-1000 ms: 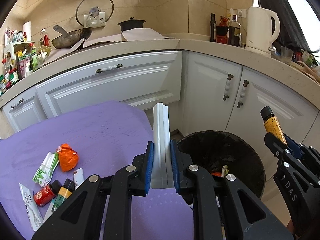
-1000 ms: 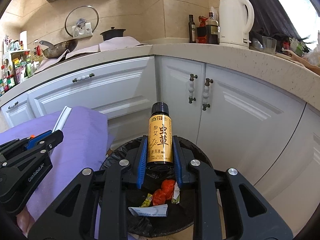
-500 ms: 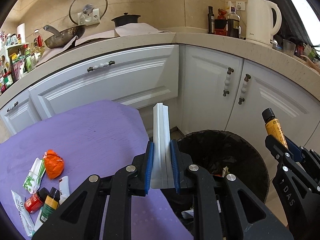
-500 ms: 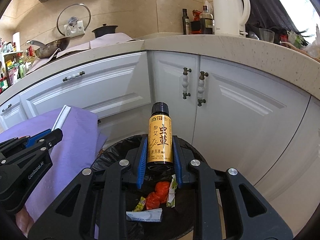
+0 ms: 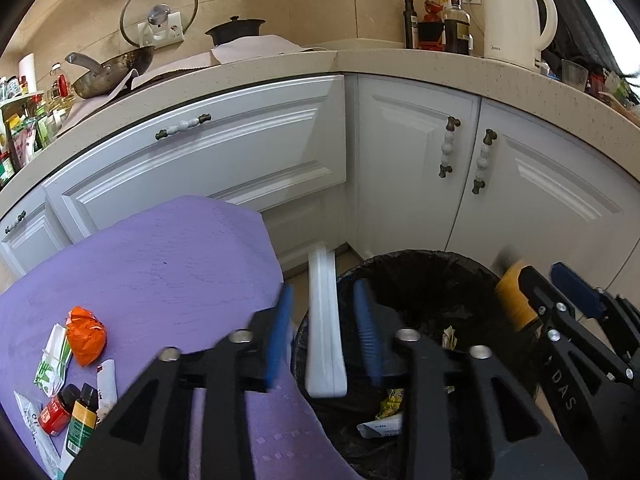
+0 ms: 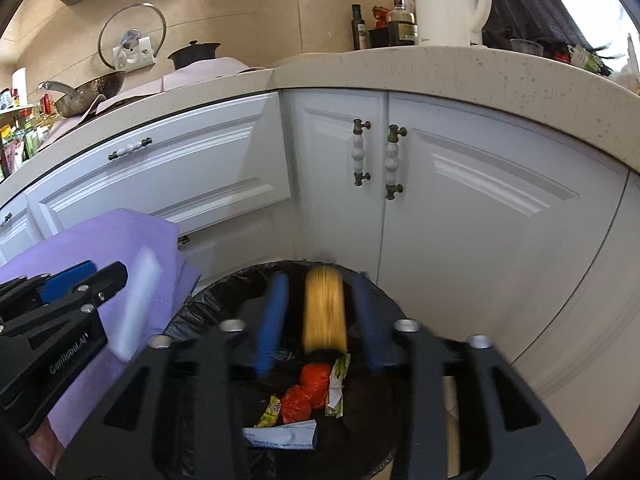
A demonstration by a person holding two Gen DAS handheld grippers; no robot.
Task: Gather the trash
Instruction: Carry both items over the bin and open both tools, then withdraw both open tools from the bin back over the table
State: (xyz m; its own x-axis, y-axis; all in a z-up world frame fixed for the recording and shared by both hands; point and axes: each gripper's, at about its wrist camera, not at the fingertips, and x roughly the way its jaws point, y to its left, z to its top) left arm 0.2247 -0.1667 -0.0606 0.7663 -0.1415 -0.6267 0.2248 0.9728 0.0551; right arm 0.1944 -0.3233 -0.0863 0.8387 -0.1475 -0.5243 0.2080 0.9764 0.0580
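Two opening grippers, flat white tube (image 5: 325,344), cylindrical bottle (image 6: 324,312)

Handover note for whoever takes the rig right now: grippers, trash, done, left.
Left gripper: jaws opening, white tube loose between them, above the near rim of the black-lined trash bin.
Right gripper: jaws opening, yellow-label bottle blurred, dropping over the bin.
Done: several wrappers already in the bin.
Left: orange wrapper, green-white sachets, small red jar, small dark bottle and two tubes on the purple tablecloth.
Watch the white tube: it may miss the bin.
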